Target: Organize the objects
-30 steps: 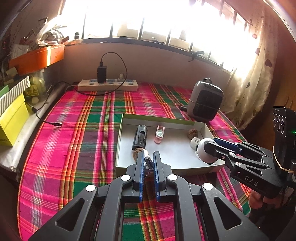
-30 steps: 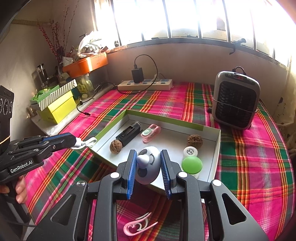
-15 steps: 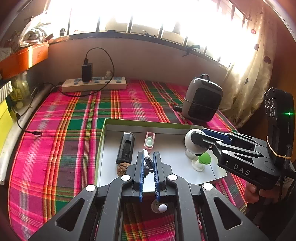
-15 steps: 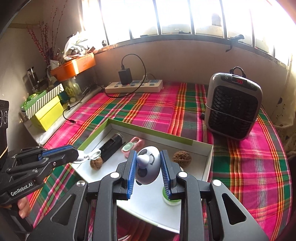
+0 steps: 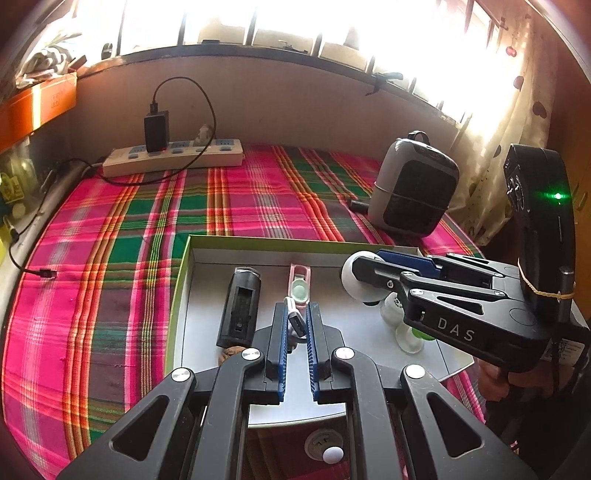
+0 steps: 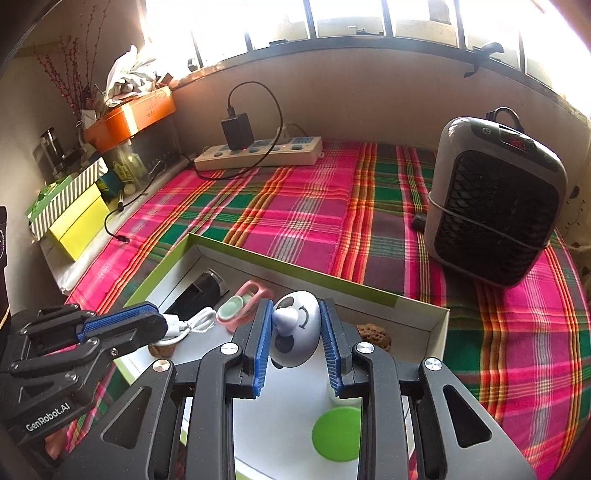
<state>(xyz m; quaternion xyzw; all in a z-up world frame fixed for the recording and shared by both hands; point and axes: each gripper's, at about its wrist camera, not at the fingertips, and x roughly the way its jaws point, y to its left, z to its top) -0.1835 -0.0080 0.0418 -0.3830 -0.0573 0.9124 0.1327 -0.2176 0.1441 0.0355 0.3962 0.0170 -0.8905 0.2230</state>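
While strong daylight enters through a barred window (image 6: 369, 22) above a curved sill, a table draped in a pink, green and orange plaid cloth (image 5: 122, 258) fills both views. On the cloth sits a shallow box (image 6: 295, 275) with a green rim and pale floor, holding a black case (image 5: 240, 306), a pink clip (image 5: 300, 284), two walnuts (image 6: 375, 334) and a green-lidded item (image 6: 336, 430). Over the box, the left gripper (image 5: 295, 325) has its blue pads clamped on a white cable (image 6: 192, 321), and the right gripper (image 6: 295, 332) is clamped on a white egg-shaped toy (image 6: 295, 328) with a painted face. At the far edge lies a power strip (image 5: 173, 157) with a black charger plugged in; a grey heater (image 6: 495, 206) stands to the right. Along the left wall are stacked yellow and striped boxes (image 6: 74, 210) and an orange box (image 6: 129, 118). A curtain (image 5: 517, 110) hangs at right.
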